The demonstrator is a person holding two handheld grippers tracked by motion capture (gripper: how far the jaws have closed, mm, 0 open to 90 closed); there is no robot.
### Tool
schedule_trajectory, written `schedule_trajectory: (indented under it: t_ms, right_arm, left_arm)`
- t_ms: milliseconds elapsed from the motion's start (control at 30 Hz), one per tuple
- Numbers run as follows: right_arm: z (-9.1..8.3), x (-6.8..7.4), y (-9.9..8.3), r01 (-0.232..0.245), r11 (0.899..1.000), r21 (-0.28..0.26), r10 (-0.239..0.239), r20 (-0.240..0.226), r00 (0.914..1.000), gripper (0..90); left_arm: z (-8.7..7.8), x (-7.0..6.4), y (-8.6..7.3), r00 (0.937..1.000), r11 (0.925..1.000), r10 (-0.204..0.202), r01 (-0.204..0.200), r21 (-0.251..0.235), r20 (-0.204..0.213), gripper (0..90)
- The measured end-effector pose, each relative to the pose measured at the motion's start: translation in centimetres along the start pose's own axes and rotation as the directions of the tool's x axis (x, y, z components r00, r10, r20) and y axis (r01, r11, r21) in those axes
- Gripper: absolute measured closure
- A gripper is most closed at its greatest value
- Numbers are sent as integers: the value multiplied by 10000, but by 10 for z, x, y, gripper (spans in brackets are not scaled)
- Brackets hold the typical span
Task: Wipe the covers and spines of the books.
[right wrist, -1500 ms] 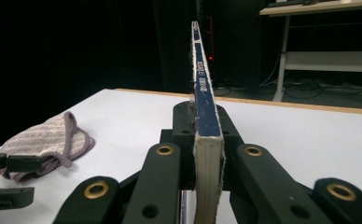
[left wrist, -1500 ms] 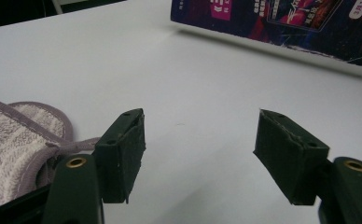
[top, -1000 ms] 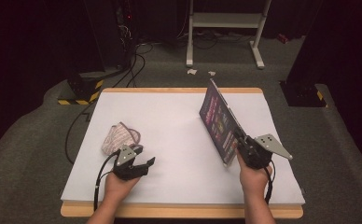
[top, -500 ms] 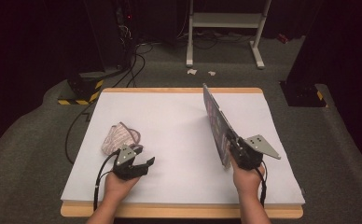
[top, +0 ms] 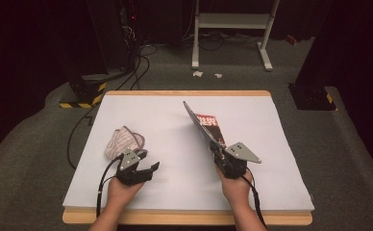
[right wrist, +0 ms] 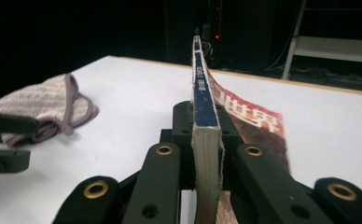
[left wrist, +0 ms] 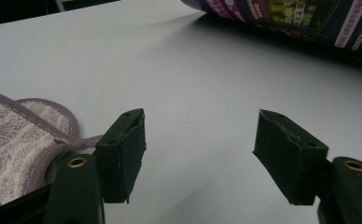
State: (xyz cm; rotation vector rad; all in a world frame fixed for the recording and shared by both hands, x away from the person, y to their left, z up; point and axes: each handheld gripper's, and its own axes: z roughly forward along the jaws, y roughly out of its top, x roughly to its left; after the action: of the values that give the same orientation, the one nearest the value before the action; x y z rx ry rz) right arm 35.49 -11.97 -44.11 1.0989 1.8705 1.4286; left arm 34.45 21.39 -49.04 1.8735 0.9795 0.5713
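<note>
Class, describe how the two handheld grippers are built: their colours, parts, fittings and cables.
Both the left gripper and the right gripper are black, each with two blocky jaws. Brass-coloured rivets sit in the jaw arms. A grey three-cornered plate tops the right one. A black cable trails from each. Forearms are bare, with no sleeves in sight.

on the table [top: 271,192], a magazine [top: 201,126] is standing on edge right of centre, its near end sitting between the jaws of the right gripper [top: 217,153]. a folded cloth [top: 122,140] is lying at the left, well apart from it, with the left gripper [top: 148,169] resting just near of the cloth.
</note>
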Motion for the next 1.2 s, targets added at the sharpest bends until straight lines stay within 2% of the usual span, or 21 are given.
schedule_trajectory:
  t_ms: [200,467,800,933,967,1067,1200]
  right_arm:
    - [17,17,-15,214,9974,686,-192,-332,9993,843]
    - [31,28,-29,313,9921,1213,-232,-680,9974,832]
    - [43,47,-41,705,9828,1705,-525,-1080,9928,757]
    - [44,53,-41,560,9817,1820,-308,-1383,9899,640]
    - [44,53,-41,560,9817,1820,-308,-1383,9899,640]
    - [45,56,-41,363,9802,1947,15,-1906,9817,553]
    - [46,61,-41,413,9775,2070,39,-2133,9770,515]
  left_arm:
    - [0,0,0,10000,10000,56,-55,69,-22,338]
    - [-2,1,-1,10000,9999,50,-49,103,-59,338]
    - [-4,3,-3,10000,9999,-39,41,146,-91,340]
    - [-5,3,-2,9999,9999,-14,15,126,-105,340]
    - [-5,3,-2,9999,9999,-14,15,126,-105,340]
    - [-5,2,-2,9999,9999,-8,9,129,-101,340]
    - [-5,1,-2,10000,9999,-9,10,110,-79,339]
